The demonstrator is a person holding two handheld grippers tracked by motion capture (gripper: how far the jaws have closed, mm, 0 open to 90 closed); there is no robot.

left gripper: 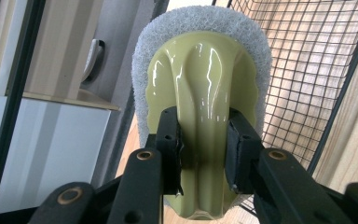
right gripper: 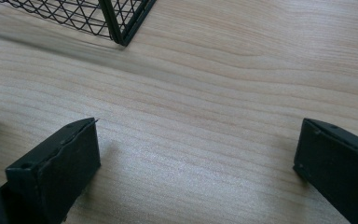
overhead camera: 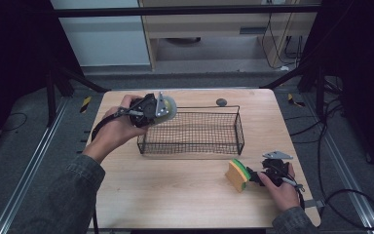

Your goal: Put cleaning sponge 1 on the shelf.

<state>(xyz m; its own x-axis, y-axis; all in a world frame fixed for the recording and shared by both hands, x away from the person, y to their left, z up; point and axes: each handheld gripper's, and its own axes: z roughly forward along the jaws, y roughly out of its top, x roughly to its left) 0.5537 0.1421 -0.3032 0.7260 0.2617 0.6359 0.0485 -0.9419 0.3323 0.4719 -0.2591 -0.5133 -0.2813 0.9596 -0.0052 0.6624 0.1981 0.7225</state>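
Olive-green plastic scrubber with grey mesh pad [left gripper: 200, 88] clamped in left tool [left gripper: 204, 149] beside black wire basket [overhead camera: 195, 146]; right tool [right gripper: 196, 158] spread wide over bench [right gripper: 205, 84]

Scrubber's [left gripper: 200, 88] lower end cut off below the fingers [left gripper: 170, 140], small dark disc [overhead camera: 221, 102] behind the wire basket [overhead camera: 192, 132] too small to identify

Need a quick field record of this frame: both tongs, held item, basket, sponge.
left tongs: shut on the scrubber's green handle, held at the basket's left end
scrubber: glossy olive handle with a grey mesh pad around it, off the table
right tongs: open, jaws wide apart, low over bare wood
sponge: yellow with green layer, on the table just left of the right tongs; contact cannot be told
basket: black wire, mid-table, nothing visible inside
table: light wood
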